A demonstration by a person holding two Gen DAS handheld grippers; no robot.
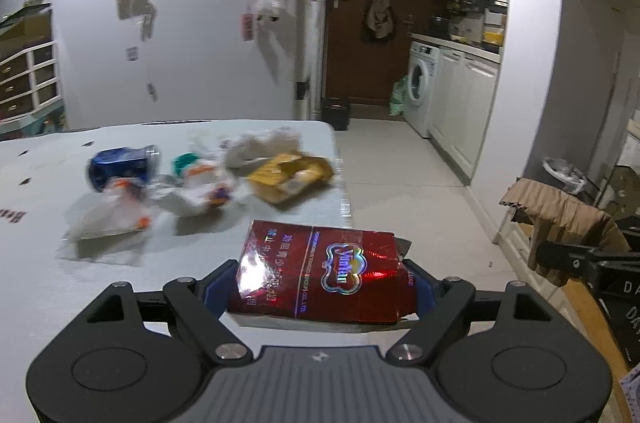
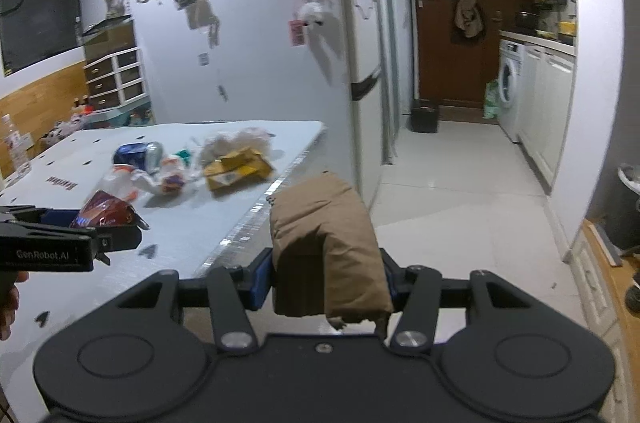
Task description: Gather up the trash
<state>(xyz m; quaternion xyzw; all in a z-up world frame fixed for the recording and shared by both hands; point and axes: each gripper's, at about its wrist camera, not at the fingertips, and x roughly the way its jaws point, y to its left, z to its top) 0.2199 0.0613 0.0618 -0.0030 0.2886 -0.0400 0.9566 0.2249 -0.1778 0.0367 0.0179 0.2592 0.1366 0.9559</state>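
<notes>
Left gripper clamps red cigarette pack; right gripper grips brown paper wad. Glossy pack might slip mid-carry.

white wall hung with photos, pale tile floor, brown door, washing machine under kitchen counter, drawer unit left.

Pale table with a cluster of litter

A pale grey-white tabletop with small dark printed marks bears a loose heap near its far edge: a dented blue metal can on its side, a crumpled clear plastic wrapper with orange print, a teal round cap, crumpled white tissue and a torn yellow paper packet.
</notes>
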